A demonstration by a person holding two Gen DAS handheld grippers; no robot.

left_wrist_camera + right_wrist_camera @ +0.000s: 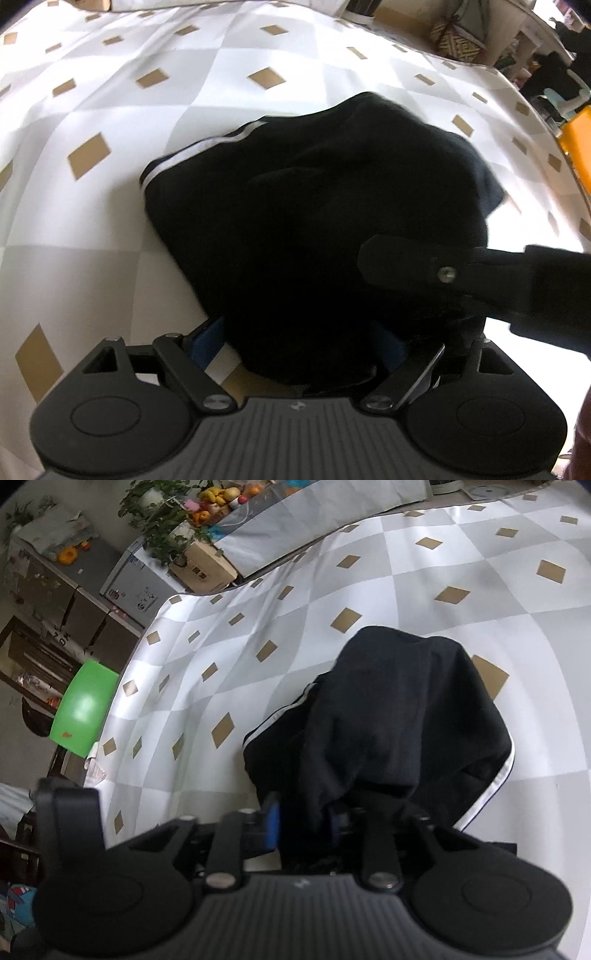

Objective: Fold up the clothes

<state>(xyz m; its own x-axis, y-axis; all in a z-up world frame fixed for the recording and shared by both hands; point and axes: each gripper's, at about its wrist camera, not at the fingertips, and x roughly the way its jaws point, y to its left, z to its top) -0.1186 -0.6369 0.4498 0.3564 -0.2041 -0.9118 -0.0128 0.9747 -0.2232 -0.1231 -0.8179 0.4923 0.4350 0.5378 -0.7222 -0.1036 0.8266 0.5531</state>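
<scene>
Bunched garment (pixel 314 206) on tablecloth (pixel 110 92), between both claws.

Left hand-held gripper (pixel 295 350) spread wide; right hand-held gripper (pixel 306 823) seemingly part-open.

Diamond-patterned tablecloth (pixel 369 590), green stool (pixel 83 709), potted plants (pixel 162 520) behind.

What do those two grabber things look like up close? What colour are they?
Both are black. The left gripper has a ribbed dark grey body with a tiny logo, a round black disc on each side, and black link bars joined by silver screws. Its finger pads are blue. The right gripper looks the same: ribbed body, round discs, silver screws, blue pads. No cables show.
</scene>
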